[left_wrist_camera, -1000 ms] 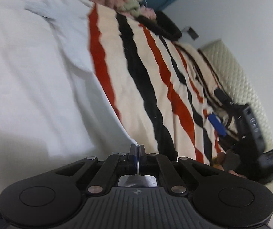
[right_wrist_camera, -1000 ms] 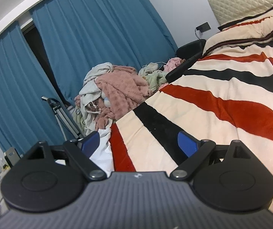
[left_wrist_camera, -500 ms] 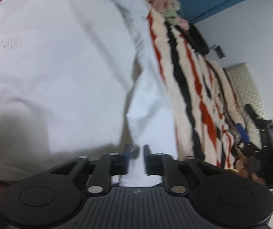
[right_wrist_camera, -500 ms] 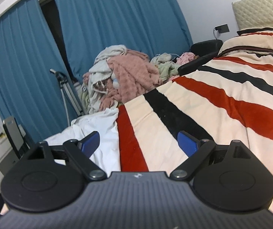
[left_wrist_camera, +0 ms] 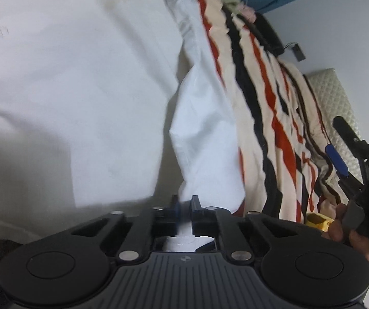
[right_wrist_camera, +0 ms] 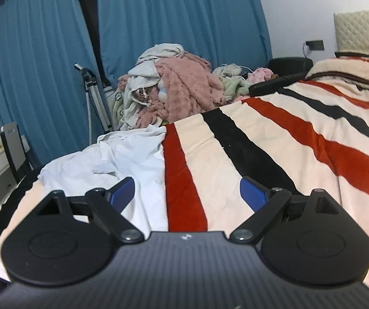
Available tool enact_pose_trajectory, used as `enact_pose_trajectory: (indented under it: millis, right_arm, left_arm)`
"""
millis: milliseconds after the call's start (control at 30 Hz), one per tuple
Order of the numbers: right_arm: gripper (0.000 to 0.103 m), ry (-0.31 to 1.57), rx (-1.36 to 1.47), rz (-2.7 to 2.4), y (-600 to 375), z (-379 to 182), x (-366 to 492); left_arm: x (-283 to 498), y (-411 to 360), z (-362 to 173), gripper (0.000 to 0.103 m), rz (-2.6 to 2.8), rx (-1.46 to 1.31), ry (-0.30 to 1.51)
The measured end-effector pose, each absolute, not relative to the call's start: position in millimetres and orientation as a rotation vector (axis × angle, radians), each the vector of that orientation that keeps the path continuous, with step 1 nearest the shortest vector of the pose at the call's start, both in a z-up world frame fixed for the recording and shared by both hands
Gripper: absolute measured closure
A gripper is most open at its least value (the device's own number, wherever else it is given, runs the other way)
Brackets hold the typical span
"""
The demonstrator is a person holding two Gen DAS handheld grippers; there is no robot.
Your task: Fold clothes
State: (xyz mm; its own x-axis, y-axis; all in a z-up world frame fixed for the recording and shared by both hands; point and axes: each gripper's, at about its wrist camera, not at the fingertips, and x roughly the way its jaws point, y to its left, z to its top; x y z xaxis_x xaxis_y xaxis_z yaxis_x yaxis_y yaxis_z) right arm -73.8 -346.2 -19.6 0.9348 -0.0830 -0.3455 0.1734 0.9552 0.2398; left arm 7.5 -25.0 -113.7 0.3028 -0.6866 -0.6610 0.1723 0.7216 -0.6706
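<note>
1. While the white shirt (left_wrist_camera: 86,82) lies spread over the striped blanket (left_wrist_camera: 266,118), filling everything ahead and to the left of the left gripper's jaws, one narrow panel of it, a sleeve or side edge, runs straight down into those jaws.
2. Left gripper (left_wrist_camera: 184,203): jaws parted by a narrow gap with white cloth between them; not clamped, so cannot tell whether it is letting go or about to pinch.
3. Right gripper (right_wrist_camera: 187,193): jaws spread wide, nothing in them; red and black stripes of the blanket ahead, rumpled edge of the shirt at and beyond the left finger.
4. Right gripper also visible in the left wrist view, to the right of the left jaws, held by a hand (left_wrist_camera: 344,229), clear of the shirt.
5. Progress, as a judgement: shirt is flat but looks mostly unfolded, with no neat stack or compact rectangle visible; the panel may be one fold turned in.
6. Laundry pile (right_wrist_camera: 174,90) sits well beyond the right jaws, against the blue curtains (right_wrist_camera: 179,13), so more clothes are apparently left.
</note>
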Motion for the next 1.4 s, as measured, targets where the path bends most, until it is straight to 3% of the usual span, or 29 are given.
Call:
enact_pose_trajectory:
  millis: [400, 467, 533, 733, 967, 1267, 1367, 1400]
  right_arm:
    - [0.014, 0.360, 0.283, -0.003, -306, 29, -82]
    - [0.014, 0.357, 0.282, 0.017, -302, 38, -80]
    - [0.014, 0.357, 0.291, 0.040, -299, 45, -73]
    - [0.014, 0.348, 0.299, 0.046, -303, 46, -39]
    - [0.014, 0.315, 0.279, -0.002, -316, 12, -1]
    - [0.013, 0.410, 0.406, -0.075, -348, -62, 45]
    - [0.014, 0.410, 0.408, -0.069, -345, -72, 62]
    - [0.014, 0.419, 0.409, -0.067, -345, -77, 68]
  left_arm:
    - [-28, -1, -81, 0.097, -0.427, -0.447, 1.081]
    - [-30, 6, -75, 0.090, -0.408, -0.446, 1.066]
    - [-28, 12, -66, 0.059, -0.383, -0.436, 1.041]
    - [19, 27, -37, 0.039, -0.304, -0.488, 0.924]
    - [133, 14, -34, 0.036, -0.257, -0.589, 0.794]
    - [267, -36, -83, 0.036, -0.196, -0.597, 0.738]
    - [302, -47, -99, 0.040, -0.152, -0.570, 0.724]
    - [314, -51, -104, 0.047, -0.137, -0.561, 0.719]
